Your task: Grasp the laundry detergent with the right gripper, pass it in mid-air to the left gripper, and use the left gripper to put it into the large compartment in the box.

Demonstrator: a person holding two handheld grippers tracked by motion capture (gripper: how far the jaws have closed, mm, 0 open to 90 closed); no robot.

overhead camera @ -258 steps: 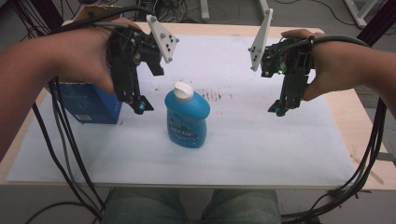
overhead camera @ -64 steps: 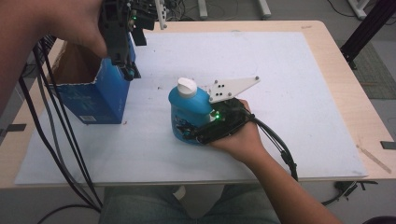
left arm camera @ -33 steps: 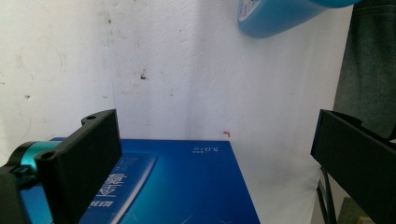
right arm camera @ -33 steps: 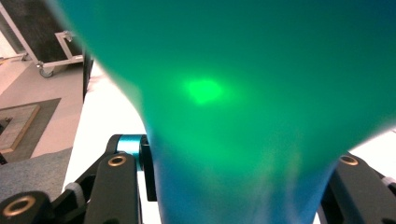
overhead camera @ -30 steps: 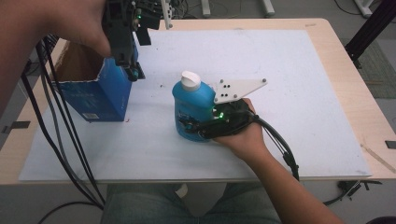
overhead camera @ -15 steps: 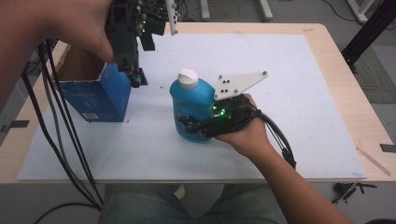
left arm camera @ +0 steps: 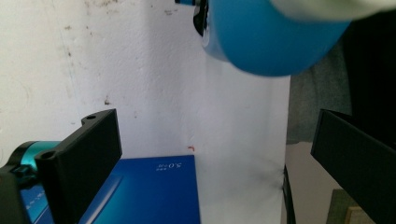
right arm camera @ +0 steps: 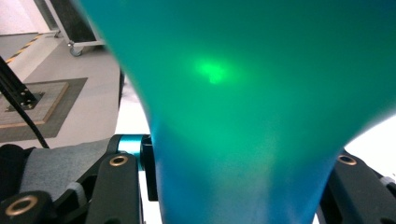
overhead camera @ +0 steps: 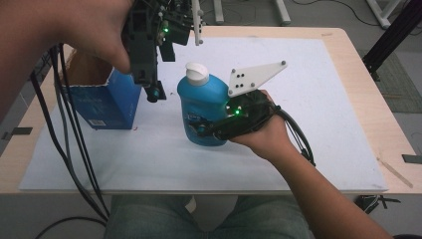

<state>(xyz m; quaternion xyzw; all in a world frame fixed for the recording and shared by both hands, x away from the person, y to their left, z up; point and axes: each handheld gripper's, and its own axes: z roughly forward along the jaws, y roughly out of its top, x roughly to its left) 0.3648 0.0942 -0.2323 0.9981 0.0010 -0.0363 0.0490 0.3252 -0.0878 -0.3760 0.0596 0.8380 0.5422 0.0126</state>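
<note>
Now raised and tilted beside the open blue carton (overhead camera: 102, 102), blue bottle (overhead camera: 201, 107) clamped in right tool (overhead camera: 211, 130), left tool (overhead camera: 152, 92) open above carton; probably next: into carton.

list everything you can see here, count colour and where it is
bottle: 1, blue with a white cap, upright near the middle of the sheet, gripped low on its body
box: 1, blue carton with its top open, at the left side of the sheet
sheet: 1, white, covering most of the tabletop
table: 1, light wood, bare along its edges
stick: 1, thin and pale, on the table's right edge
left gripper: 1, black, open, raised over the box's right wall
right gripper: 1, black with a white plate on top, fingers shut on the bottle
cables: several, black, hanging off the left edge
hands: 2, one holding each gripper
</note>
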